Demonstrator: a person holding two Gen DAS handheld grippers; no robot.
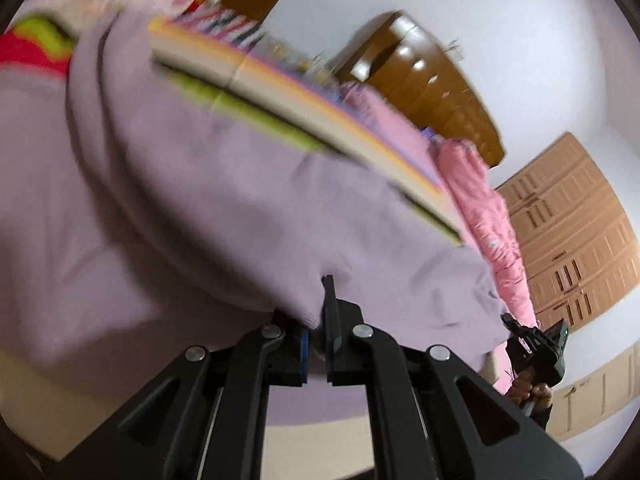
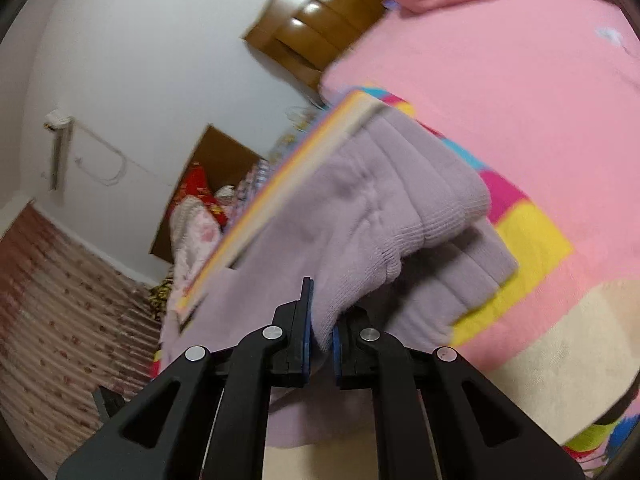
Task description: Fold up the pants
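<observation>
The lilac pants [image 1: 192,200] hang lifted in front of the left wrist camera. My left gripper [image 1: 318,320] is shut on their lower edge. In the right wrist view the pants [image 2: 360,216] show a ribbed cuff or waistband, and my right gripper [image 2: 322,332] is shut on that ribbed edge. The right gripper also shows in the left wrist view [image 1: 536,356], held by a hand at the cloth's right corner. Both views are tilted and blurred.
A bed with a pink cover [image 2: 500,80] and a colourful patchwork sheet [image 2: 532,236] lies beneath. A brown headboard [image 1: 424,80] and wooden wardrobe doors [image 1: 572,232] stand behind. A pink quilt [image 1: 484,208] lies on the bed. A patterned curtain [image 2: 60,288] hangs left.
</observation>
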